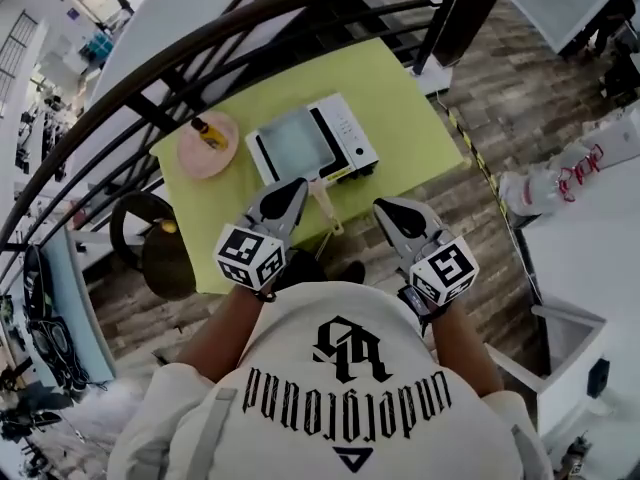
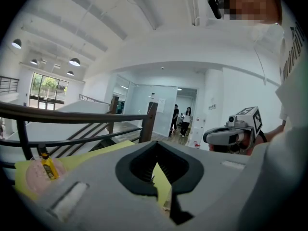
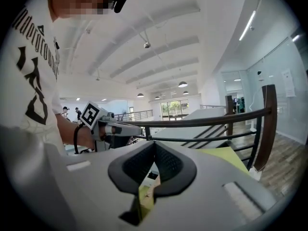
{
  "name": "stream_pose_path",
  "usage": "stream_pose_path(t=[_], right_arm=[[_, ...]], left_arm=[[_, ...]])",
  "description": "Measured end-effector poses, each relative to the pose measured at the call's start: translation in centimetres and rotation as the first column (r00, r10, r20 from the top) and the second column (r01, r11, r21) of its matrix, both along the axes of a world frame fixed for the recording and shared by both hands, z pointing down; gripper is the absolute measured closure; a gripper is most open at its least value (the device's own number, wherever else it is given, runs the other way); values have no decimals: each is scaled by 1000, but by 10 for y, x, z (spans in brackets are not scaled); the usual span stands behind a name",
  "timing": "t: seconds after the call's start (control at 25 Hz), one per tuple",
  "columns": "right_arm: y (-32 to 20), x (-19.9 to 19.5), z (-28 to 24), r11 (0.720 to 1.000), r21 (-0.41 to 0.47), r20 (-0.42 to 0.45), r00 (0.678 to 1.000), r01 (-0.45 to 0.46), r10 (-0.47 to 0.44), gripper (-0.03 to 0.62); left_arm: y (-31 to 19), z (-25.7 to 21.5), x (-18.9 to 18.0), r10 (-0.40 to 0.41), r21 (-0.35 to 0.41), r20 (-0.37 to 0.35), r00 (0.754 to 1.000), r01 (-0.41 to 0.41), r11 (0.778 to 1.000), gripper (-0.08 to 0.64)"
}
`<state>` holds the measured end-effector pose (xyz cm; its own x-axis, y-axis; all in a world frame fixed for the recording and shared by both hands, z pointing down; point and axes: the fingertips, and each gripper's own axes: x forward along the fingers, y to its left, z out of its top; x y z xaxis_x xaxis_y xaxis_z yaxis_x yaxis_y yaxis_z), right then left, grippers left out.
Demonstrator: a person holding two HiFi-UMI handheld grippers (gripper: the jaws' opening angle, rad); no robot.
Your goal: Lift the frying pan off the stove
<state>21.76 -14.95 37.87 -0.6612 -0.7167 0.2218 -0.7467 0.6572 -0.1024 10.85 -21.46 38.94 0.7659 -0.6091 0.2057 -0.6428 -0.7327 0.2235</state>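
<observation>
On bench point(image 1: 400, 98): pink plate point(image 1: 195, 156) holding yellow bottle point(image 1: 210, 134); pan point(image 1: 295, 143) sitting on stove point(image 1: 350, 133). Left gripper point(image 1: 296, 184) and right gripper point(image 1: 383, 206) fingers pressed together, empty.

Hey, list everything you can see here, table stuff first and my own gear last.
Square grey frying pan with beige handle: one, grey, on the stove, handle toward the person.
Flat white stove: one, white, mid-table.
Round pink plate: one, pink, left of the stove.
Small yellow bottle-like item: one, yellow with dark tip, on the plate.
Yellow-green table: one, centre.
Black railing: one, beyond the table.
Black round stool: one, left of the table.
Left claw: one, grey, shut, empty, near the pan handle.
Right claw: one, grey, shut, empty.
</observation>
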Motion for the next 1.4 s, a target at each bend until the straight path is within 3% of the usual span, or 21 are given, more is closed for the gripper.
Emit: stream_pose_path(t=[0.4,0.68,0.8,1.0,1.4], right_arm=[[-22,-27,42,972,-128,46,980,198,-193,584],[-42,-39,79,934,-244,79,965,262,-250,541],[-49,-44,100,905,-314,104,958,286,-267,508],[-58,-52,141,838,-436,164,945,327,-284,434],[-43,-64,215,665,-620,248,908,416,-337,310]], left_arm=[[-11,35,-16,-122,-100,-17,992,120,988,552],[-31,79,-16,-134,-235,-63,989,115,965,551],[-37,100,-15,-124,-297,-87,988,93,950,491],[-40,141,-13,-119,-429,-137,984,49,902,384],[-30,217,3,-146,-656,-220,964,-35,754,265]])
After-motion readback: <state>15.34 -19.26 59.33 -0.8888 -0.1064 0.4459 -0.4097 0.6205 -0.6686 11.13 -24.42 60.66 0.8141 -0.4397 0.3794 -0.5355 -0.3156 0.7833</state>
